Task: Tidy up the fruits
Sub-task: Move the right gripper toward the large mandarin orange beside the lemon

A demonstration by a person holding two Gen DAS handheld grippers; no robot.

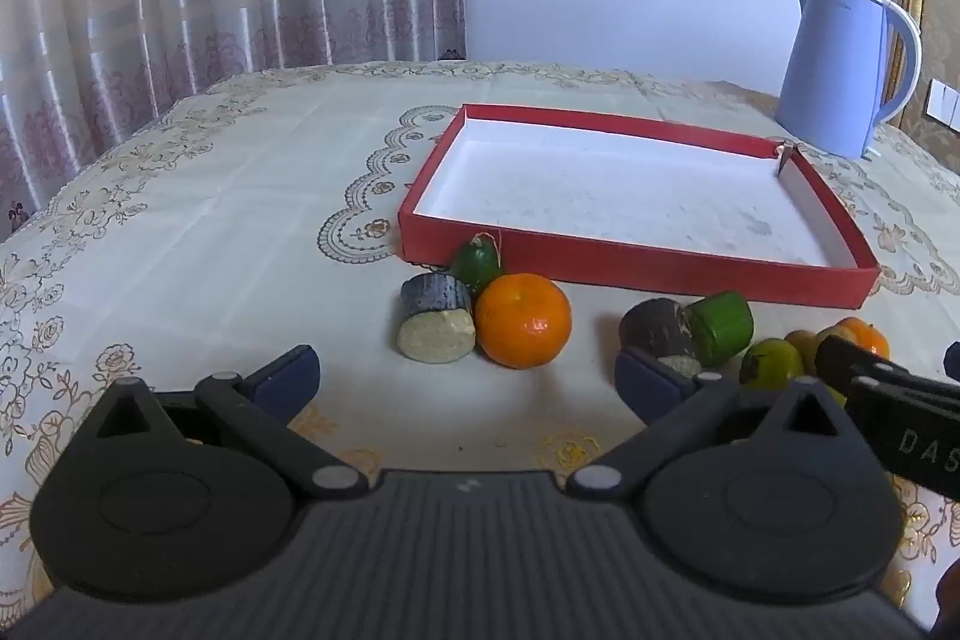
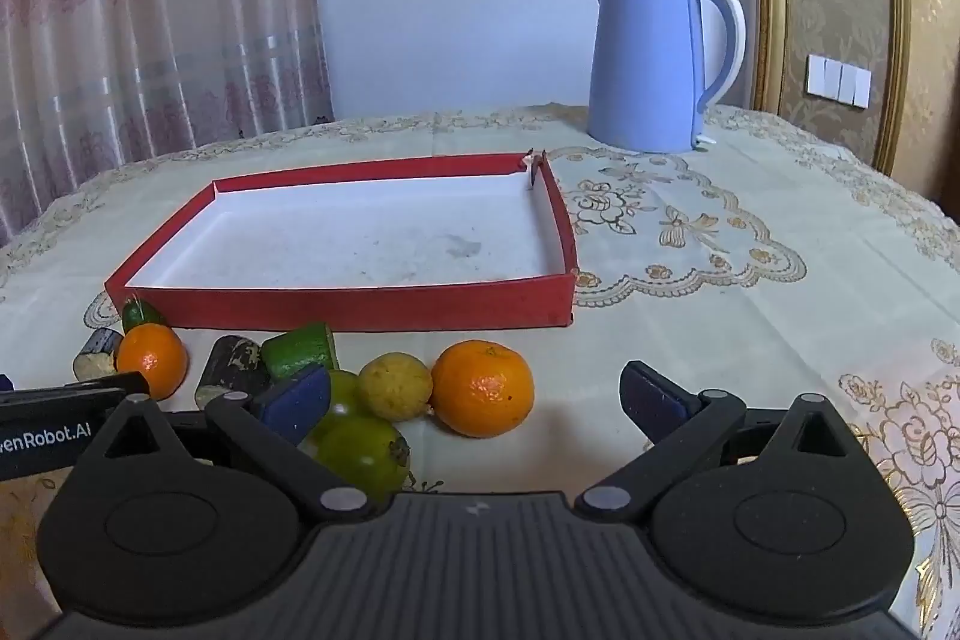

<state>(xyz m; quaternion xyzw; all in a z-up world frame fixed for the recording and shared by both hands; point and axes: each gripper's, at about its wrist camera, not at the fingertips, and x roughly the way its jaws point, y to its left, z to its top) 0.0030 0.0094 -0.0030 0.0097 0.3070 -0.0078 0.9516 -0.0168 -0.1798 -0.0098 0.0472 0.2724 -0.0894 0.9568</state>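
Observation:
A shallow red tray [image 1: 636,269] [image 2: 336,309] with a white floor lies empty on the table. A row of fruits sits along its near wall. In the left wrist view an orange [image 1: 523,321] lies just ahead of my open left gripper [image 1: 468,381], beside a dark cut piece [image 1: 437,325] and a small green fruit [image 1: 477,263]. Further right lie a brown piece [image 1: 654,327] and a green cut piece [image 1: 723,327]. My right gripper [image 2: 474,400] stands open around a second orange [image 2: 483,388], with a yellow fruit [image 2: 396,385] and a green fruit [image 2: 360,451] beside it, pads not touching.
A pale blue kettle [image 1: 840,67] [image 2: 651,61] stands behind the tray's far right corner. An embroidered cloth [image 2: 750,250] covers the table. Curtains hang at the back left, and a gold-framed wall panel with switches [image 2: 839,81] is on the right.

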